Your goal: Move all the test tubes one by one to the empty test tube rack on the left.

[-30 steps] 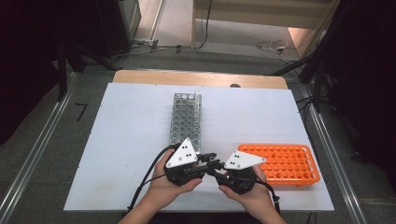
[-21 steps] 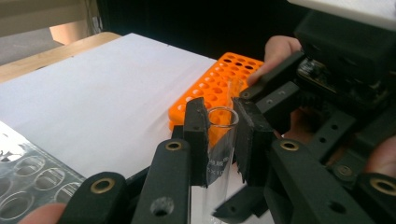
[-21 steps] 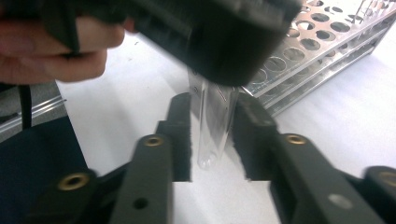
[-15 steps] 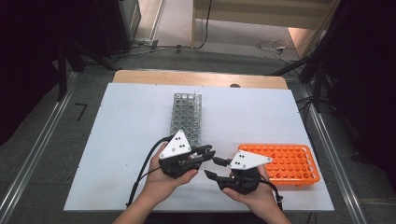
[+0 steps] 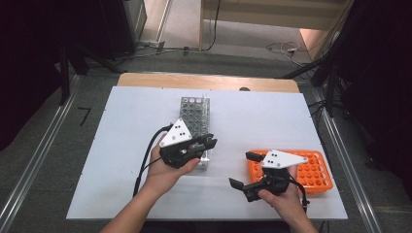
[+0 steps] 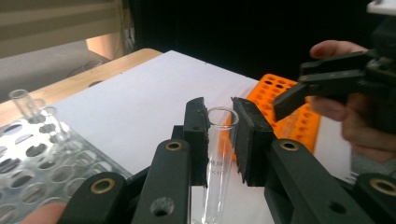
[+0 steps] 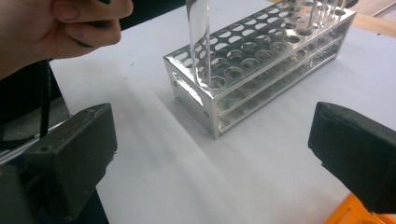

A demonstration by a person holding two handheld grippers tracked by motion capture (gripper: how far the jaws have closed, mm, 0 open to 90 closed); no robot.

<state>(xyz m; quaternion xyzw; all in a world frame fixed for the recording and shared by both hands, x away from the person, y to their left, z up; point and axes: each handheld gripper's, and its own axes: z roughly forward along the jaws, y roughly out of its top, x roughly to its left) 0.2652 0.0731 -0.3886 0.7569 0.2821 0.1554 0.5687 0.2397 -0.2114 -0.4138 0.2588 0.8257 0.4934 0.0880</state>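
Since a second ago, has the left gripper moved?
Yes. The left gripper moved away from the right gripper, toward the clear metal tube rack, carrying a glass test tube.

Clear tube (image 7: pixel 200 42) stands in the metal rack's (image 7: pixel 261 70) corner hole; fingers (image 7: pixel 70 154) wide apart.
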